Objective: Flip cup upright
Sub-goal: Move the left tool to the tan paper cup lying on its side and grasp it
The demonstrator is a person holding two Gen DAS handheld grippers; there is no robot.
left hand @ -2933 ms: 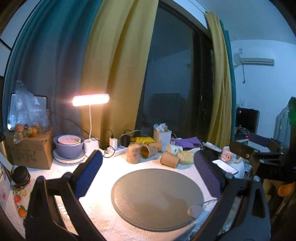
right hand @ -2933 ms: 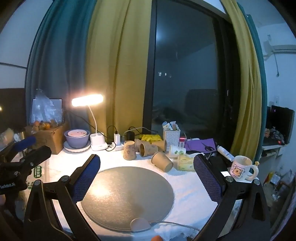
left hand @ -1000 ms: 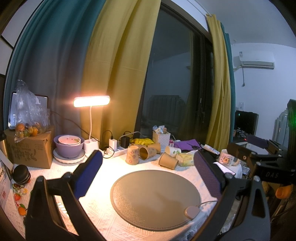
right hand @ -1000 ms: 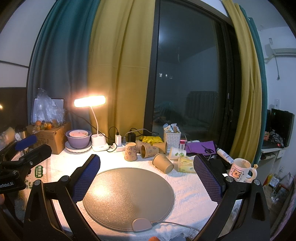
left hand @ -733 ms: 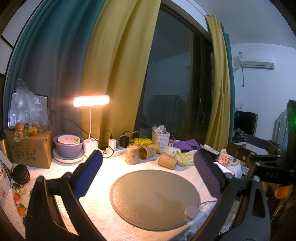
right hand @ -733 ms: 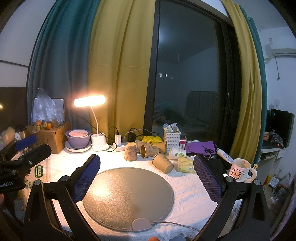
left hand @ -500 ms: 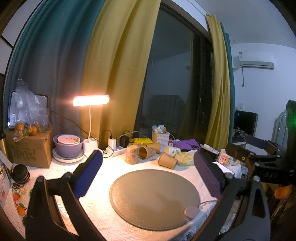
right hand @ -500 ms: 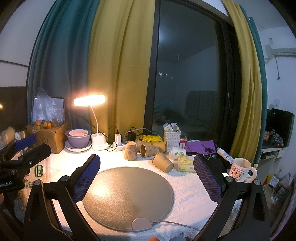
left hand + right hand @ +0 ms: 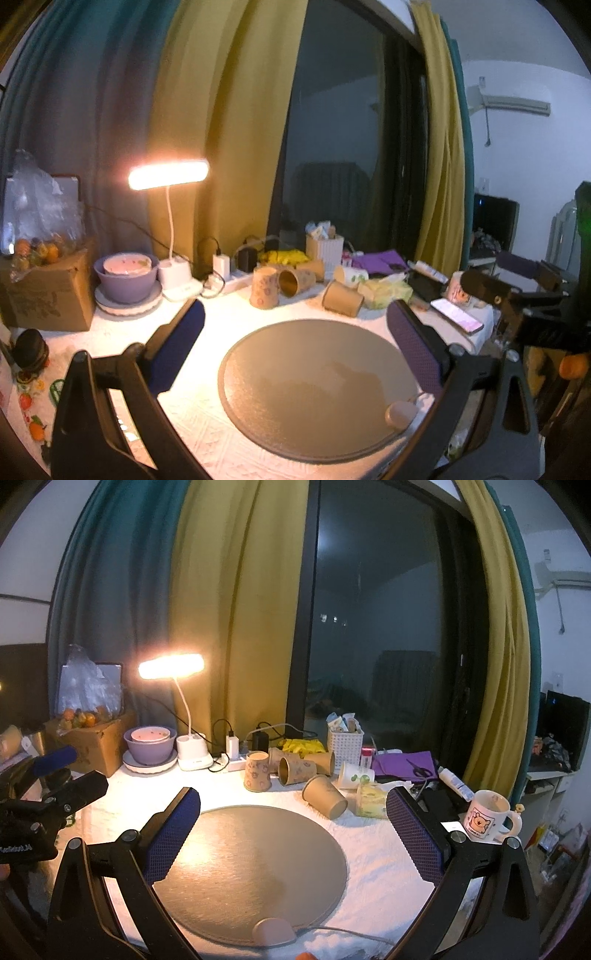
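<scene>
We hold the left gripper [image 9: 295, 332] above the near edge of the table [image 9: 192, 413], its two blue-padded fingers [image 9: 177, 343] spread wide with nothing between them. The right gripper [image 9: 293, 823] is in the same condition: fingers [image 9: 171, 830] set far apart, gripping nothing, raised over the round grey mat [image 9: 251, 871] that lies flat on the white tablecloth [image 9: 376, 853]. In the right wrist view we see the left gripper at the left border; in the left wrist view the right gripper appears at the right border. The paper cups stand behind the mat, well apart from both grippers. One brown cup [image 9: 325, 801] lies on its side just past the far right rim of the mat, its mouth pointing away and to the left. A patterned cup [image 9: 257, 771] stands to its left. Further cups [image 9: 295, 770] lie on their sides behind these. A white mug [image 9: 487, 814] with a cartoon print stands upright at the right edge of the table. A lit desk lamp [image 9: 171, 668], a purple bowl [image 9: 149, 744] on a plate and a cardboard box [image 9: 94, 742] occupy the far left.
</scene>
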